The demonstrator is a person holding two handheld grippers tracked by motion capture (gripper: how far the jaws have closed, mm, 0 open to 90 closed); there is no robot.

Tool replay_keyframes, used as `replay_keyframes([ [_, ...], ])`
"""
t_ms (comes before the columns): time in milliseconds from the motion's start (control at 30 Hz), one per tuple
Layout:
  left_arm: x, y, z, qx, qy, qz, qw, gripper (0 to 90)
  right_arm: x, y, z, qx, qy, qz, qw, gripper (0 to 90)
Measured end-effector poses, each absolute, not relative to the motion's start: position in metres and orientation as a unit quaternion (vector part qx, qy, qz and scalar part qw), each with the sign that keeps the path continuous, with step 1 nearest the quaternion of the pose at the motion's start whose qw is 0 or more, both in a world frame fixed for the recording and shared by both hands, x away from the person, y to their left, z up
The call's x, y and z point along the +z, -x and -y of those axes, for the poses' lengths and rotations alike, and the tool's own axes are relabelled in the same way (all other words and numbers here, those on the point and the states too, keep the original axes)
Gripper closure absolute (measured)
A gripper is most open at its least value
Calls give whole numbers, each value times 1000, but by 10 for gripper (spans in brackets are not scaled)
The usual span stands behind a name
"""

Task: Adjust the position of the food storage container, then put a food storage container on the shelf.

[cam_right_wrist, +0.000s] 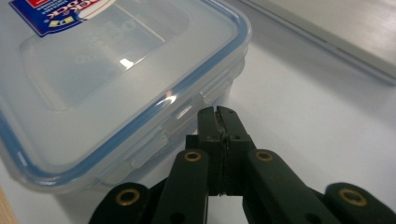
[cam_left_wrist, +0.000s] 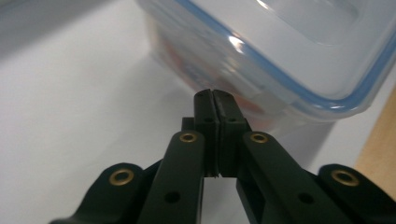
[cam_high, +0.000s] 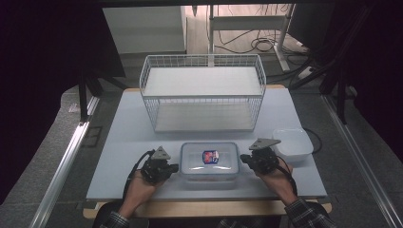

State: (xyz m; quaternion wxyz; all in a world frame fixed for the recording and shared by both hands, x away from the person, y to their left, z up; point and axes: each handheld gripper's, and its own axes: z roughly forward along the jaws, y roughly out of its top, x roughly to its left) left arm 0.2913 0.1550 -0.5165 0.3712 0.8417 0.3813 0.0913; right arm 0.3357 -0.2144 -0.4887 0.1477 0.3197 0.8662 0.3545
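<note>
Both claws, left claw [cam_high: 174, 167] and right claw [cam_high: 244, 158], are pinched narrow and holding nothing as we are pressing at the ends of the lidded plastic box [cam_high: 209, 160] on the near table [cam_high: 119, 156]; next we are probably working its side latches.

Black hand-held gripper [cam_left_wrist: 215, 95], brass screws

White counter [cam_high: 123, 142] bearing a wire basket [cam_high: 203, 92] at the rear, a lidded clear container [cam_high: 209, 160] in front, and a white tub [cam_high: 293, 144] beside it.
</note>
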Motion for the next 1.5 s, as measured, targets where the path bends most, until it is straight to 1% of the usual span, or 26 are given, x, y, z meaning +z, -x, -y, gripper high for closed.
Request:
replay_keyframes([
  [33,-515,-290,-160,103,-838,-387,371,818,-487,-335,216,358,-319,-865,148,844],
  [67,-514,-289,-163,106,-837,-388,371,791,-486,-334,217,359,-317,-865,150,831],
  [133,-514,-286,-167,113,-836,-388,371,709,-484,-332,219,364,-315,-863,152,798],
  [167,-514,-286,-167,113,-836,-388,371,679,-484,-332,219,364,-315,-863,152,798],
  [200,-513,-285,-168,120,-836,-388,370,679,-483,-331,220,366,-315,-863,152,781],
  [233,-512,-283,-170,130,-837,-383,369,635,-481,-330,222,369,-314,-861,157,734],
  [433,-512,-278,-178,130,-831,-392,374,502,-475,-327,228,385,-313,-851,170,590],
  [467,-512,-278,-178,130,-831,-392,374,475,-475,-327,228,385,-313,-851,170,590],
  [500,-512,-278,-179,129,-831,-391,373,449,-474,-326,230,388,-312,-850,174,531],
  [533,-512,-278,-180,128,-830,-393,375,449,-474,-326,230,388,-312,-850,174,531],
  [567,-512,-277,-181,128,-828,-395,376,424,-473,-326,230,390,-311,-849,177,493],
  [600,-513,-277,-182,129,-828,-395,377,374,-472,-325,231,394,-310,-847,180,435],
  [667,-513,-276,-183,135,-827,-393,380,312,-472,-325,232,398,-311,-844,181,387],
  [700,-513,-275,-184,137,-826,-392,381,312,-472,-325,232,398,-311,-844,181,387],
  [733,-514,-275,-186,142,-826,-389,382,282,-472,-324,233,402,-308,-844,178,350],
  [800,-515,-275,-187,144,-826,-389,382,255,-474,-324,233,401,-310,-844,174,322],
  [867,-515,-275,-188,146,-825,-390,382,237,-474,-324,234,402,-310,-845,170,313],
  [900,-517,-276,-190,146,-824,-390,383,228,-475,-324,233,402,-311,-844,169,282],
  [1067,-515,-277,-192,142,-818,-393,396,188,-474,-325,234,418,-314,-836,167,198],
  [1100,-515,-277,-192,142,-818,-393,396,180,-474,-325,234,418,-314,-836,167,198],
  [1133,-515,-277,-192,138,-817,-392,398,180,-474,-326,234,417,-317,-835,165,175],
  [1167,-514,-278,-191,134,-815,-393,404,162,-473,-327,234,418,-326,-833,162,138],
  [1233,-513,-279,-191,135,-809,-395,414,133,-473,-328,233,420,-331,-831,155,97],
  [1300,-511,-279,-192,138,-806,-390,423,108,-473,-328,233,422,-333,-830,151,79],
  [1367,-510,-280,-192,140,-805,-386,427,81,-472,-328,232,420,-331,-831,151,79],
  [1500,-500,-284,-190,133,-810,-383,424,83,-468,-328,227,420,-330,-832,149,60],
])
